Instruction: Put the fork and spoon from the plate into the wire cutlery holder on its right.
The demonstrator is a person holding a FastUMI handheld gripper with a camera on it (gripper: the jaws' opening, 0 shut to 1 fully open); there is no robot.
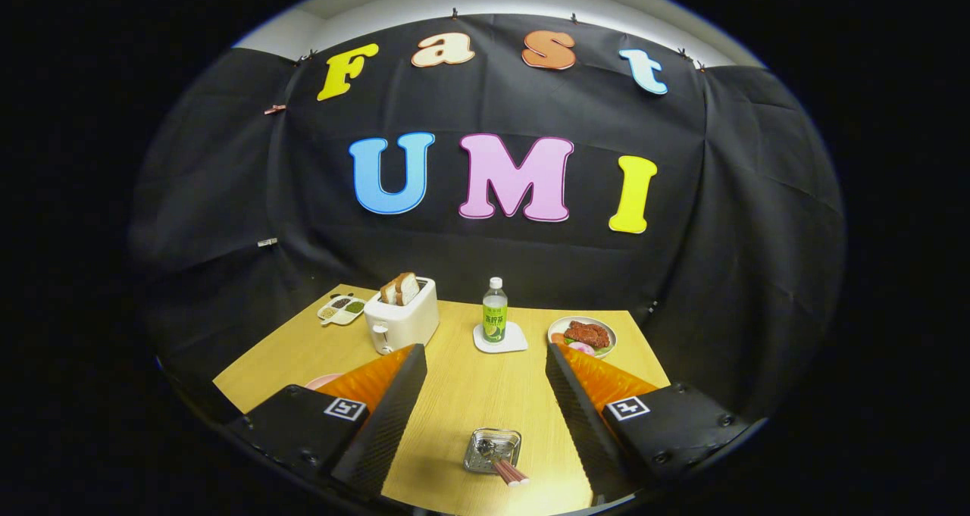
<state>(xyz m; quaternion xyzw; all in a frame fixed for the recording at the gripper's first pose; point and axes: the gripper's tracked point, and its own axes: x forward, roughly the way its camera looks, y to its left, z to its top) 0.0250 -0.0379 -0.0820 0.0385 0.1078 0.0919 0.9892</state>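
Gripper (485,364) jaws wide apart, empty

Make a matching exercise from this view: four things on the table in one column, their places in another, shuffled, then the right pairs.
1. toaster
2. bottle
3. plate of food
4. wire cutlery holder

A. on a white coaster
B. between the open fingers of the gripper, near the table's edge
C. beyond the right finger
D. beside a small divided dish, bread in its slots

Pairs: 1-D, 2-A, 3-C, 4-B
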